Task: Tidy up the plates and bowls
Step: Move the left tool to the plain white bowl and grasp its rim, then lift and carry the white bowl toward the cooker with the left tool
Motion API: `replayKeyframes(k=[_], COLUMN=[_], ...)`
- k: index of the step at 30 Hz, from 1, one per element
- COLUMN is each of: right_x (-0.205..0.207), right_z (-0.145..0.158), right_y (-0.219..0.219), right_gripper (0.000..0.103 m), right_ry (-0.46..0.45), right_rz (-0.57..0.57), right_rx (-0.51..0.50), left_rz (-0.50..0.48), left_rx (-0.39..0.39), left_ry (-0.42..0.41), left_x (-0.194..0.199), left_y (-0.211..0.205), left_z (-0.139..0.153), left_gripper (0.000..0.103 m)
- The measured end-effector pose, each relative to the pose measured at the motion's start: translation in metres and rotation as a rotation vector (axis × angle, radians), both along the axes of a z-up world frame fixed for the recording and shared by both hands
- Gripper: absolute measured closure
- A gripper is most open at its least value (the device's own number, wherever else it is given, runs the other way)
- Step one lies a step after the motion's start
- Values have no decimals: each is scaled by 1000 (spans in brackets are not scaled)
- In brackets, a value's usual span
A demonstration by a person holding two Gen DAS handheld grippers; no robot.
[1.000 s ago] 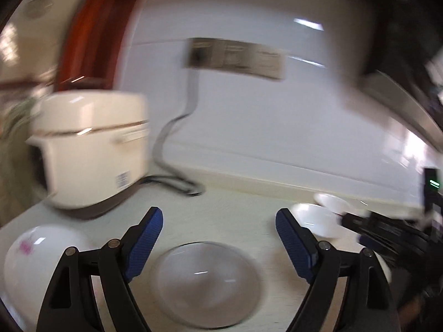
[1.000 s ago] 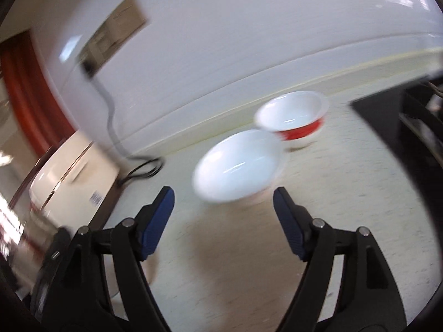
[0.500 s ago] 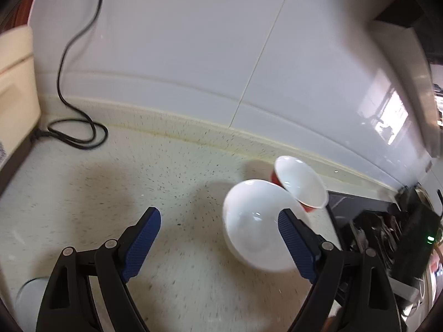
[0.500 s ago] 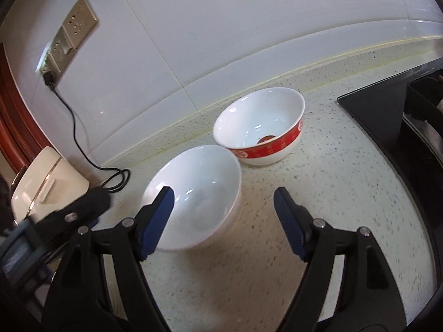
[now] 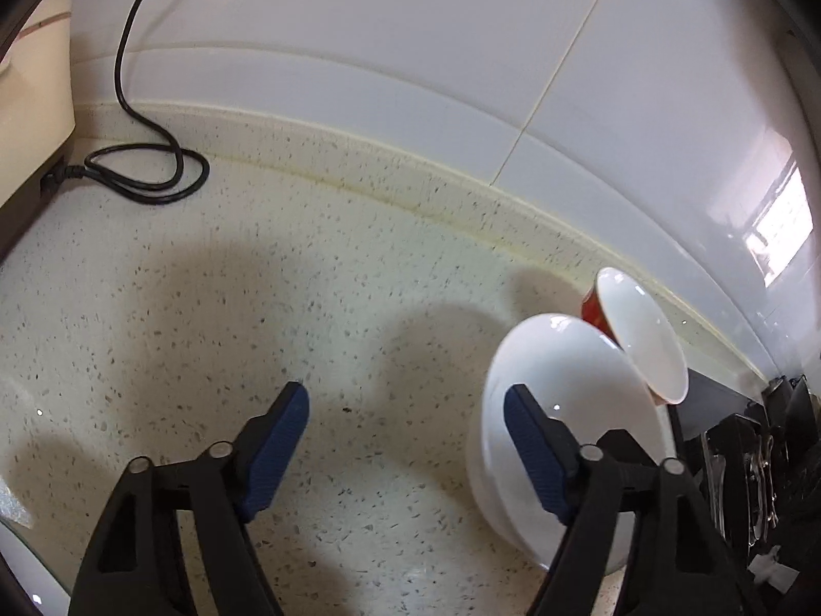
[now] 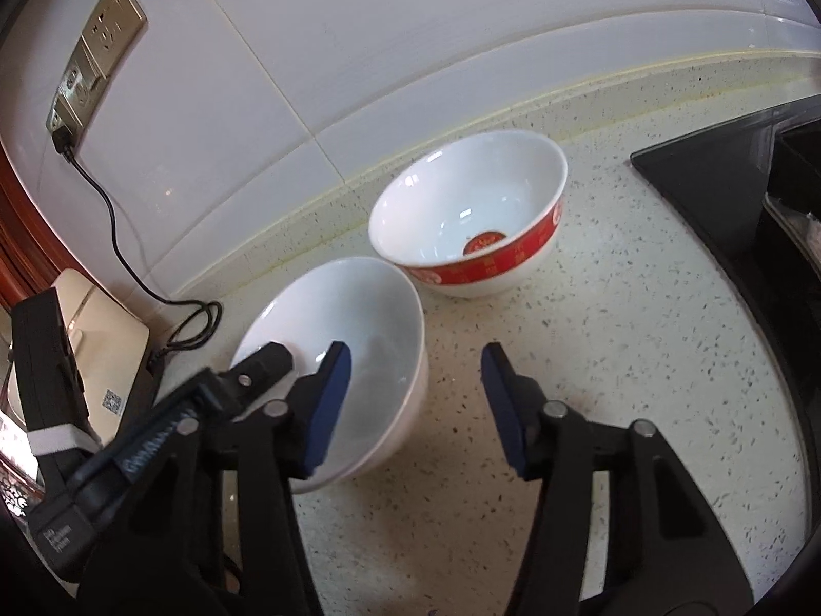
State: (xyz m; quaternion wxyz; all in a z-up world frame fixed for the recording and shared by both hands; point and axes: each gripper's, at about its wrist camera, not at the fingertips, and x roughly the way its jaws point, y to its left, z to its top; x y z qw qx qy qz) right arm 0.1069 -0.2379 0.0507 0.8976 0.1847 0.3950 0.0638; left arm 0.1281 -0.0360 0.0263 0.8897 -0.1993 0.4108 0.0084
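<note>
Gaping wide, both claws empty over speckled countertop (image 5: 215, 308); white tiled wall (image 6: 410, 51), socket (image 6: 97, 46) behind.

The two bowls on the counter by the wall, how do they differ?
The plain white bowl has no pattern; the red-banded bowl carries a red band outside and a red emblem inside at the bottom. The plain white bowl looks wider and shallower, the red-banded bowl deeper. The plain white bowl sits nearer the hand-held grippers, the red-banded bowl closer to the wall. Both stand upright, empty, on the speckled counter.
</note>
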Motion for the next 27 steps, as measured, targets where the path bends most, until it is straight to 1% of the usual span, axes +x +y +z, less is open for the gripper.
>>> replayKeyframes(k=[1,2,3,4,5,6,8,10,11,15,20,27], right_x=[1,0,0,0,-1,-2,-5,-8,-9,-13,-15,-25], right_z=[-1,-3,-3,-4,-5,-5,-5,-5,-5,-5,-3,9], right_y=[1,3,6,8,11,13,14,11,11,6,6,6], right_gripper=[49,53,60,62,65,66,68,72,74,80,81,82], right_ry=[6,8,11,14,19,22,25,30,31,42,39,-1], right_rz=[6,15,25,37,56,61,65,59,58,48,49,68], right_rx=[1,-1,-8,-7,0,-3,-9,10,20,42,56,92], left_rz=[5,-2,-20,-45,-66,-78,-90,-104,-115,-126,-116,-93], left_rx=[-1,-6,-10,-14,-24,-27,-3,6,4,45,29,71], left_ry=[0,-3,-12,-24,-37,-42,-61,-83,-89,-100,-102,-144], left_x=[-1,-1,-3,-5,-7,-8,-15,-20,-22,-29,-33,-48], left_y=[1,2,1,-2,-4,-6,-10,-13,-14,-20,-17,-15], left_z=[-1,-2,-3,-1,1,3,7,9,11,15,17,33], left_gripper=[28,33,42,48,62,72,79,87,94,94,95,95])
